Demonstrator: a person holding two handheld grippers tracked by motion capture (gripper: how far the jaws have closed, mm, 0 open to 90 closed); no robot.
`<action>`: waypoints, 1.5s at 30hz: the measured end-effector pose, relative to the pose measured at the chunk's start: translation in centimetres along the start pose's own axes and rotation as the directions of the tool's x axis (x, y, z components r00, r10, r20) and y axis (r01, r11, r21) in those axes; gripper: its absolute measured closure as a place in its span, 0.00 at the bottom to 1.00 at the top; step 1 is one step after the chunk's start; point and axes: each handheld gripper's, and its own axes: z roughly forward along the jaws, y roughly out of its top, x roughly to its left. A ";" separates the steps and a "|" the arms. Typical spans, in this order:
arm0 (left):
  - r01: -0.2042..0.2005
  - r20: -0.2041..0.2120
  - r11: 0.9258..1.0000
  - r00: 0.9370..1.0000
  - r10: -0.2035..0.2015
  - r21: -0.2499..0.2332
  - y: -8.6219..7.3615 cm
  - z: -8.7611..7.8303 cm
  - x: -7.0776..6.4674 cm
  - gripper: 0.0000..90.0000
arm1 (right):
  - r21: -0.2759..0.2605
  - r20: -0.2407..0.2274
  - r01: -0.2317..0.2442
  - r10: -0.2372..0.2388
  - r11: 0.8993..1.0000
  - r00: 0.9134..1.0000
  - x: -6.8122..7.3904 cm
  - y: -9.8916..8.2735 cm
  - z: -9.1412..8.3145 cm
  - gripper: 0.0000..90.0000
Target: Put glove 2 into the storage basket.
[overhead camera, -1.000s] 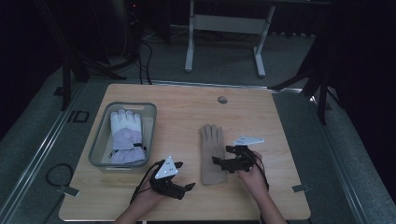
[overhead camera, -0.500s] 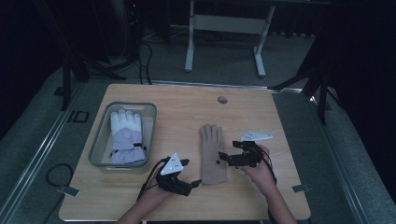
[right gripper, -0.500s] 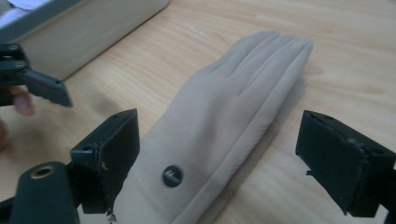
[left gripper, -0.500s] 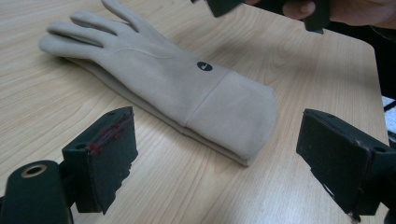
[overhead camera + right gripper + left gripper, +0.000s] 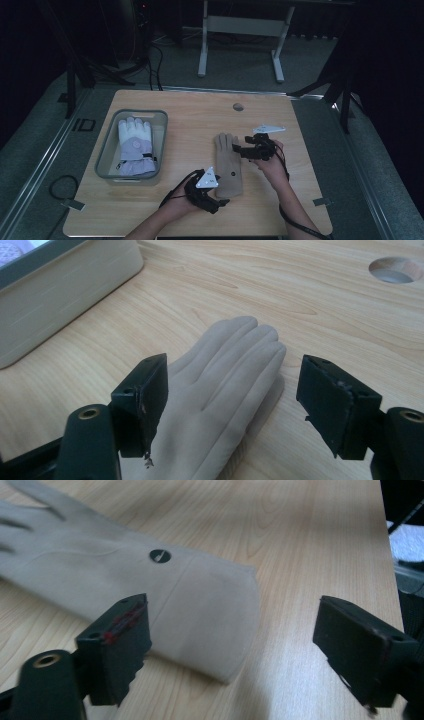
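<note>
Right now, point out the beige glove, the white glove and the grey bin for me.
beige glove [image 5: 228, 165], high view, on its palm.
white glove [image 5: 135, 145], high view, on its back.
grey bin [image 5: 107, 152], high view, on its left wall.

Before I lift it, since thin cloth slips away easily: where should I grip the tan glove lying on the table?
Probably the tan glove by its cuff, coming low from the near edge: it lies flat, and the cuff's open end gives a doubled edge to pinch.

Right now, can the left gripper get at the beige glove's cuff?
Probably yes. The left gripper has been closing a little, but its jaws are open and straddle the cuff corner of the beige glove, which lies flat on the table with nothing in between.
</note>
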 end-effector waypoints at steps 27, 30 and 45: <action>-0.067 0.028 0.985 0.998 0.063 0.159 -0.2 3.1 1.0 0.41 | 0.226 -0.057 -0.070 0.085 0.972 0.995 -0.3 -1.7 5.2 0.68; -0.086 0.012 0.980 0.996 0.085 0.179 -0.1 3.2 0.8 0.43 | 0.228 -0.044 -0.063 0.075 0.972 0.996 0.0 -1.6 5.1 0.68; -0.092 -0.057 0.966 0.992 0.109 0.240 1.0 3.1 1.2 0.89 | 0.234 0.009 -0.008 0.006 0.972 1.000 1.0 -1.1 4.9 0.74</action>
